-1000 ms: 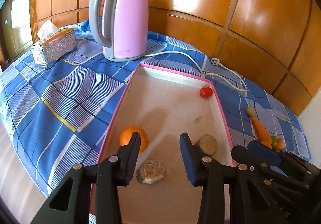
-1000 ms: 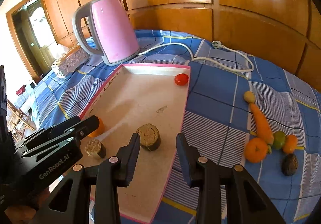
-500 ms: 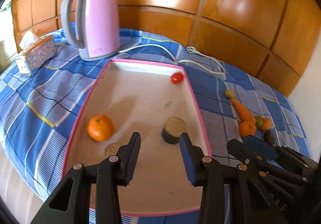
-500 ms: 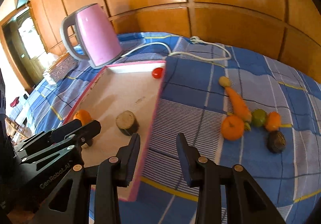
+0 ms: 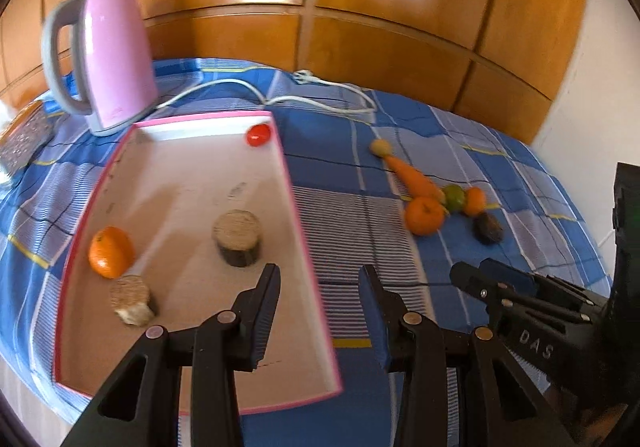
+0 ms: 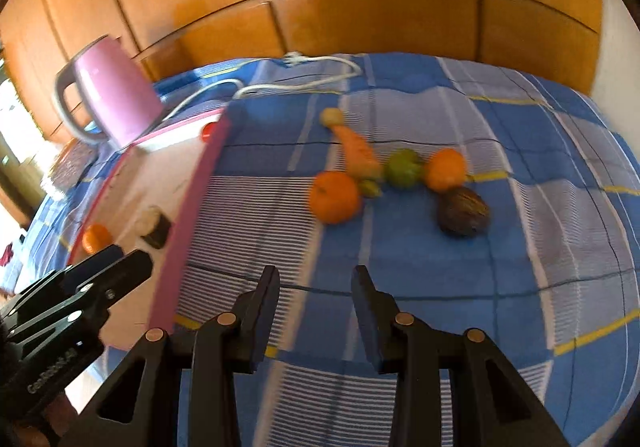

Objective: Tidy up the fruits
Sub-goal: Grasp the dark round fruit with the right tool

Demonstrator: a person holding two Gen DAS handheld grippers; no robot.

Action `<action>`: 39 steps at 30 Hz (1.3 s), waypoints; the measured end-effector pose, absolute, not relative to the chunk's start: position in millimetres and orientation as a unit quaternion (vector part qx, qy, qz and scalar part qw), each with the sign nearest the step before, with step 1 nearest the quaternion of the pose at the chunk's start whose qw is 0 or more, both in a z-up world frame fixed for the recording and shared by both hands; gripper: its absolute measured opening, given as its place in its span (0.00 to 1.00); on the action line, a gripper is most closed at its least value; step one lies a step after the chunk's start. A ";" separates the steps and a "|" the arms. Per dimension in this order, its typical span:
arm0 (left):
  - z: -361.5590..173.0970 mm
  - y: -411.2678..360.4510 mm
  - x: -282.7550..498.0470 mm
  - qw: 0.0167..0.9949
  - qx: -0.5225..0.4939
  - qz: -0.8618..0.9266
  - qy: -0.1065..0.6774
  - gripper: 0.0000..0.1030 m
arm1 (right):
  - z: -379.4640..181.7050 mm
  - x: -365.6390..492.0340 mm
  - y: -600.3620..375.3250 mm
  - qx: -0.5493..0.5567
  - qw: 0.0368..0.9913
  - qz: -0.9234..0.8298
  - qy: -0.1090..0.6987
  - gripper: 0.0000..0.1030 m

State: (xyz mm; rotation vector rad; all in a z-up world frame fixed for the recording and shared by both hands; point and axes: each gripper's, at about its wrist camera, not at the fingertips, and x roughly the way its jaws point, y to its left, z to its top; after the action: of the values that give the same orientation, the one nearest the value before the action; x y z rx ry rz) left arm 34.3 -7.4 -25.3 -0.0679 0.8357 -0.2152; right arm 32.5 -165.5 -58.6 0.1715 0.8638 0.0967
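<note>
Both hand-held grippers (empty) swung right — toward loose fruit (image 6: 335, 197).

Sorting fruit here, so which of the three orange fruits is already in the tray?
The orange at the tray's left edge; the other two lie on the blue cloth.

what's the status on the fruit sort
Left gripper and right gripper open, empty. Orange and other fruit loose on cloth beside tray. Nothing blocking.

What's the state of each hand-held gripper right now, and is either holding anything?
Left hand-held gripper: open, nothing between its fingers, above the pink tray's right rim.
Right hand-held gripper: open, empty, over the blue checked cloth.
</note>
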 end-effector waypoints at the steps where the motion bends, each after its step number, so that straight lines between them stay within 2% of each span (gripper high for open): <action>1: -25.7 -11.3 34.2 0.907 -0.030 -0.109 0.406 0.40 | -59.7 30.9 -172.4 0.086 0.904 0.039 0.418 0.36; 7: -31.1 -28.7 36.1 0.900 -0.017 -0.131 0.416 0.40 | -66.2 24.2 -209.9 0.110 0.901 -0.005 0.420 0.36; 14: -33.8 -46.8 40.5 0.896 -0.003 -0.149 0.419 0.46 | -68.7 22.7 -240.7 0.132 0.898 -0.041 0.418 0.36; 19: -35.1 -59.0 47.1 0.893 0.006 -0.160 0.421 0.50 | -70.1 28.6 -248.6 0.138 0.897 -0.046 0.417 0.45; 34: -43.1 -80.6 64.4 0.886 0.014 -0.174 0.429 0.54 | -80.9 70.2 -240.7 0.080 0.907 -0.046 0.411 0.46; 39: -49.6 -82.4 73.0 0.882 0.005 -0.174 0.437 0.53 | -87.3 70.7 -238.0 0.050 0.917 -0.046 0.393 0.43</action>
State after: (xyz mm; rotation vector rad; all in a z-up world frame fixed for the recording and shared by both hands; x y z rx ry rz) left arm 73.0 -82.4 -49.6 0.0109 0.9099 -0.3628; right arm 70.7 -238.0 -87.3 0.1025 0.8094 -0.0954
